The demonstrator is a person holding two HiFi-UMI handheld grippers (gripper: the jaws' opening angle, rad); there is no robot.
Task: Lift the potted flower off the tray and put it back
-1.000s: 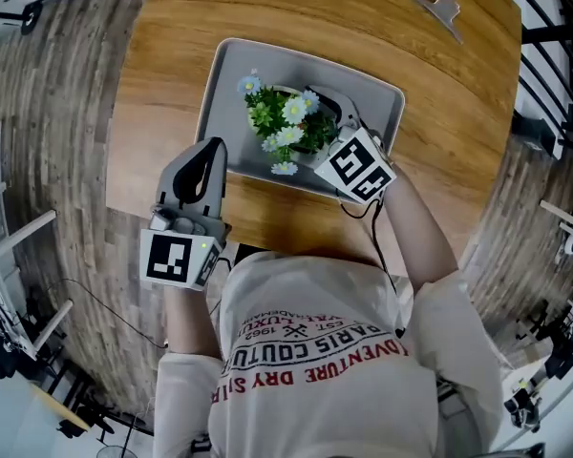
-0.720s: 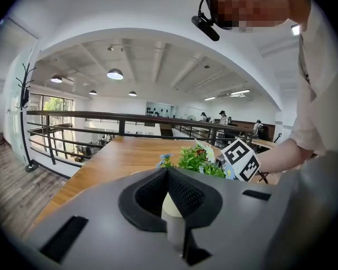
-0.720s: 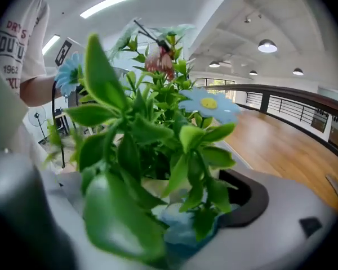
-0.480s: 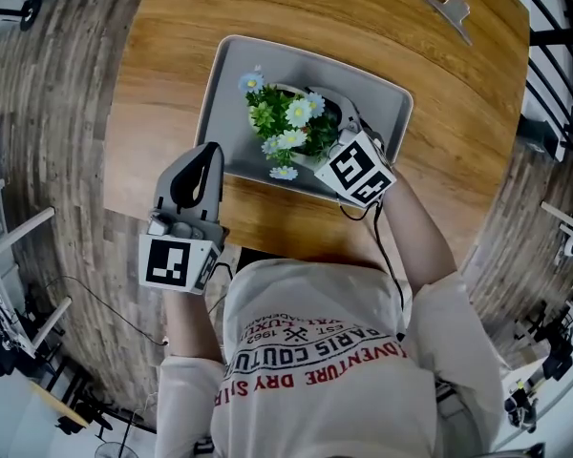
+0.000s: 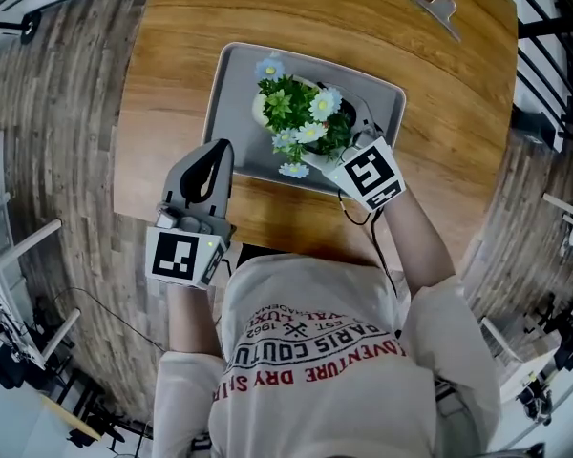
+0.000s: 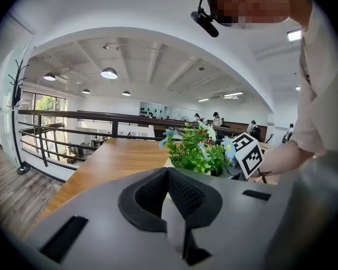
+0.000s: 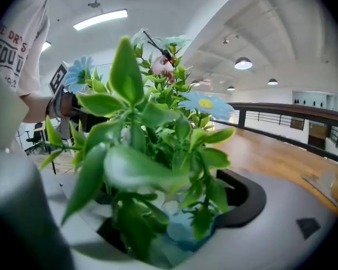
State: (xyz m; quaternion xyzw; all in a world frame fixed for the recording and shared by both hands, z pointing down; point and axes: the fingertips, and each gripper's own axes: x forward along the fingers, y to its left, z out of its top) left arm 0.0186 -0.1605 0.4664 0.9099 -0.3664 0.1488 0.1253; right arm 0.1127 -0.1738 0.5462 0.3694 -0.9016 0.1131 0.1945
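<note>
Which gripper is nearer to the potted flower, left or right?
Right. The right gripper holds the potted flower between its jaws; the left gripper, shut and empty, is at the tray's near left corner, clear of the flower.

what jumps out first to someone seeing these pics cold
The potted flower, green leaves with pale blue and white blooms, sits in the right gripper over the grey tray in the middle of the wooden table. Next comes the left gripper, jaws together and empty, held at the table's near edge.
</note>
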